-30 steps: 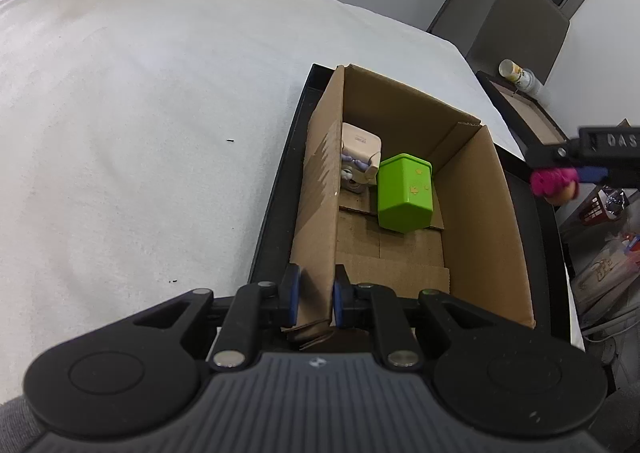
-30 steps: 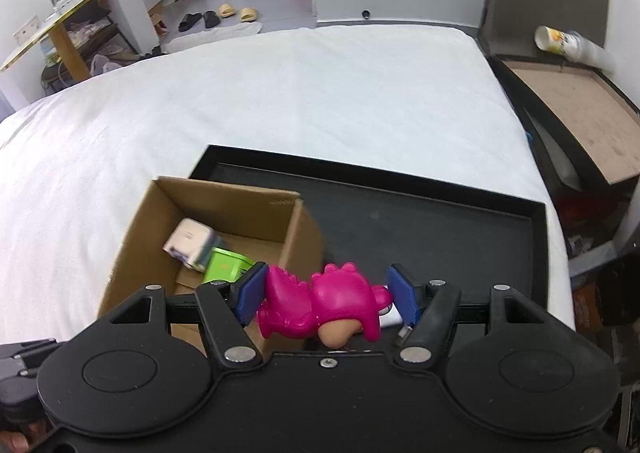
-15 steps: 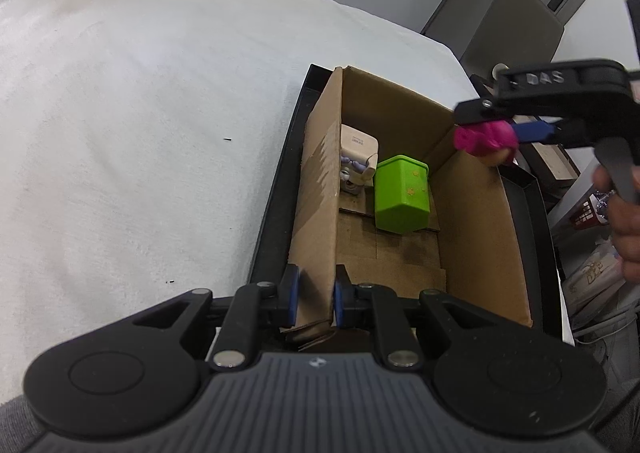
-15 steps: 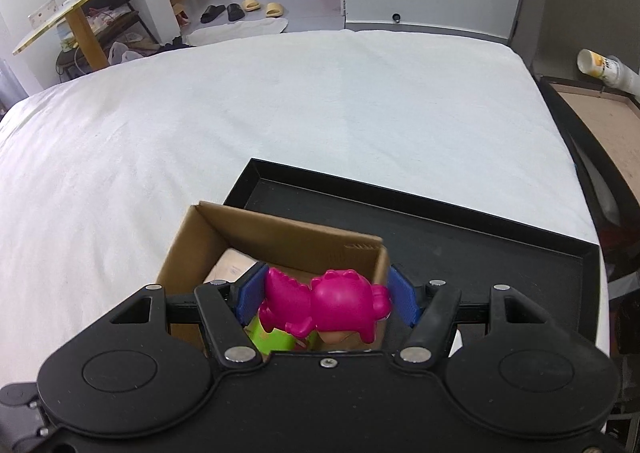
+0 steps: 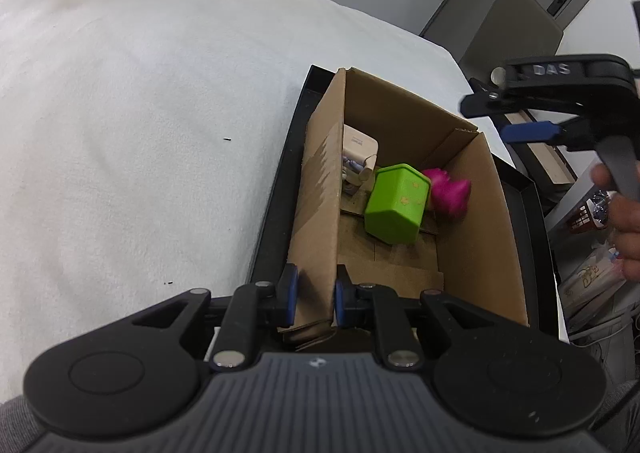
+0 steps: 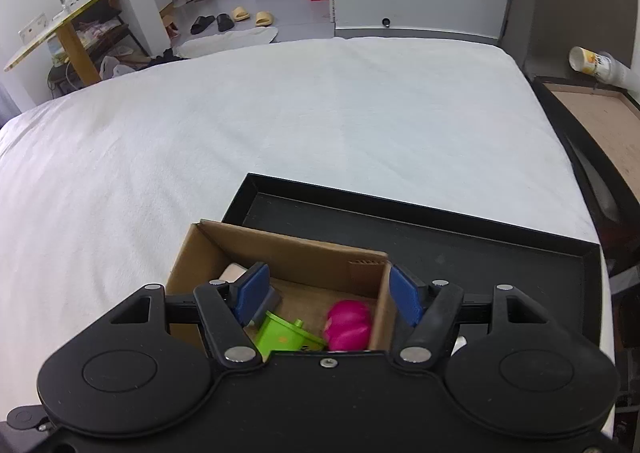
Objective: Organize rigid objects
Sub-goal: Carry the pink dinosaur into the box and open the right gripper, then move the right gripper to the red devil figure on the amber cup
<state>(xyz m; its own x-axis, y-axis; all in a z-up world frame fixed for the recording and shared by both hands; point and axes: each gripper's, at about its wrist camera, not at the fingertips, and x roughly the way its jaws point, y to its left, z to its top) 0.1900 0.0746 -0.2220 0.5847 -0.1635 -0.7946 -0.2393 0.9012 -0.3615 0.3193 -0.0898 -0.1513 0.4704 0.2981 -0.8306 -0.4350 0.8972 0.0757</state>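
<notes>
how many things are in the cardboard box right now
3. A white charger lies in the far left corner of the box, a green block sits mid-floor, and a pink toy is against the right wall. Smaller items could be hidden behind them.

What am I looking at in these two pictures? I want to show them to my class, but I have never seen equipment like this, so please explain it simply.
No robot here: a person holds a two-finger gripper in each hand, and each carries a wide-angle camera looking along its fingers. One picture comes from each.

From the left view, the left gripper is shut on the near wall of a cardboard box, steadying it. The box stands in a black tray on a white bed.

Inside lie a green toy house, a pink toy and a white boxy item.

The right gripper is open above the box and holds nothing; the pink toy lies just below it. The other camera shows it from the side.
</notes>
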